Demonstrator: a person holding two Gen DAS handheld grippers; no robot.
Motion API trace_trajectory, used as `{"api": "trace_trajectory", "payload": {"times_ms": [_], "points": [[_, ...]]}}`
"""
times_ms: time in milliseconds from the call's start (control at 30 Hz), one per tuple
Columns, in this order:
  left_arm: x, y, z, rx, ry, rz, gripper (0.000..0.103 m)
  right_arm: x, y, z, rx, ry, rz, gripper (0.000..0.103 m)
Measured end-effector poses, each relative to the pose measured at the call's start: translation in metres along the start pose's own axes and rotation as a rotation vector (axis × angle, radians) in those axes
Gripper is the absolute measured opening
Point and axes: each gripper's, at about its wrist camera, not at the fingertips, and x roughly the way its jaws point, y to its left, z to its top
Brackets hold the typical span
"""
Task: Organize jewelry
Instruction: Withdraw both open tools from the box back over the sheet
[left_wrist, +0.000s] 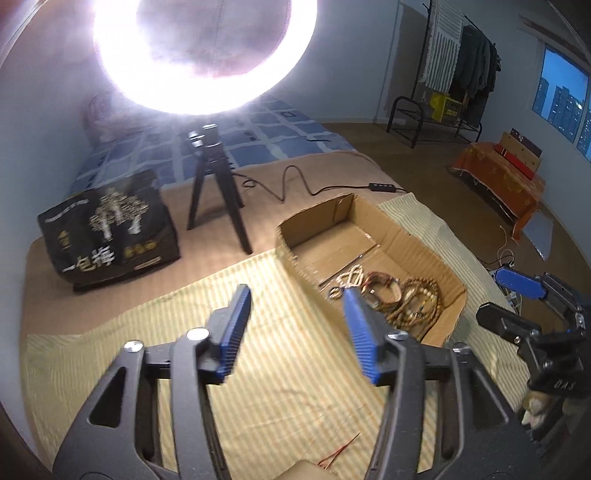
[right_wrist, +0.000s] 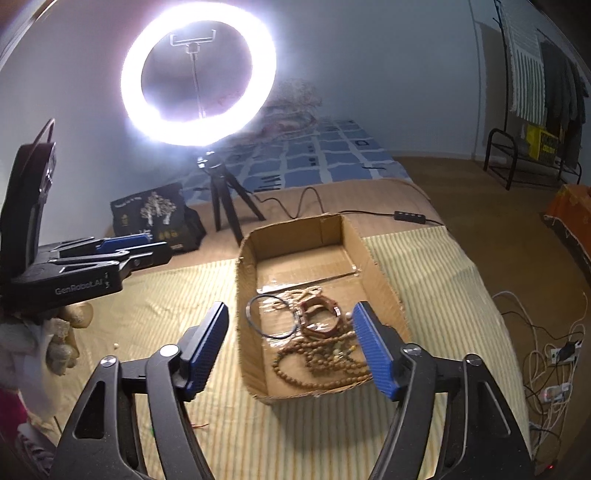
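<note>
An open cardboard box (right_wrist: 373, 258) (left_wrist: 413, 240) rests on a striped yellow cloth. In its near end lies a pile of jewelry: wooden bead strands (right_wrist: 317, 365) (left_wrist: 421, 299), a brown bracelet (right_wrist: 319, 319) and a thin black ring (right_wrist: 271, 317). My left gripper (left_wrist: 297, 295) hovers over the cloth just left of the box, open, with nothing between its blue pads. My right gripper (right_wrist: 290, 314) hangs above the box's near end, open and empty. Each gripper shows in the other's view: the right gripper (left_wrist: 506, 299) at the right, the left gripper (right_wrist: 140, 245) at the left with a gloved hand under it.
A bright ring light (right_wrist: 199, 74) on a small black tripod (left_wrist: 218, 192) stands behind the box, its cable (left_wrist: 306, 184) trailing across the bed. A black printed bag (left_wrist: 110, 229) sits at the back left. Cables and a power strip (right_wrist: 554, 373) lie on the floor to the right.
</note>
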Motion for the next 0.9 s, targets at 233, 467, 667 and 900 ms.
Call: {"api": "trace_trajectory", "payload": {"times_ms": [233,467,667,900], "points": [[-0.024,0.04,-0.029,-0.015,0.028,0.043,0.061,-0.002,0.028,-0.01,-0.088,0.019,0.008,0.082],[-0.032,0.091,-0.068,-0.09,0.072,0.085,0.061,-0.002,0.06,-0.026,-0.219,0.052,-0.007,0.082],[-0.03,0.128,-0.09,-0.169,0.101,0.103,0.061,0.002,0.079,-0.041,-0.251,0.089,0.04,0.082],[-0.016,0.149,-0.114,-0.201,0.163,0.109,0.061,0.012,0.104,-0.066,-0.314,0.153,0.091,0.082]]}}
